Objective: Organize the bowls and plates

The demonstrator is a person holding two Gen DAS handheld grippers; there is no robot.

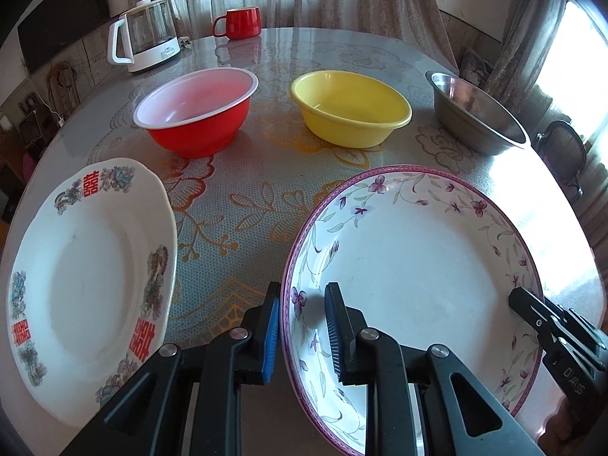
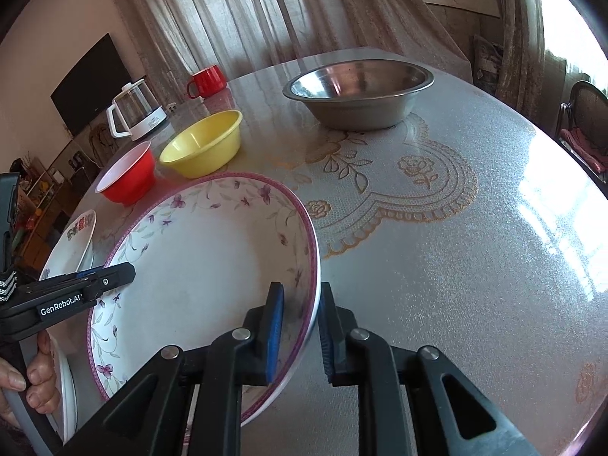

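A floral plate with a purple rim (image 1: 418,266) lies on the table in front of me; it also shows in the right wrist view (image 2: 201,266). My left gripper (image 1: 302,326) straddles its left rim, one finger outside and one inside, with a gap to the rim. My right gripper (image 2: 300,326) straddles its right rim the same way. A white plate with red characters (image 1: 87,285) lies to the left. Behind stand a red bowl (image 1: 197,114), a yellow bowl (image 1: 349,110) and a steel bowl (image 1: 475,114).
A glass kettle (image 1: 146,34) and a red mug (image 1: 239,22) stand at the table's far edge. The table (image 2: 475,247) has a glossy lace-pattern cover. A chair (image 2: 585,121) stands at the right. Another white plate edge (image 2: 68,399) lies near the hand.
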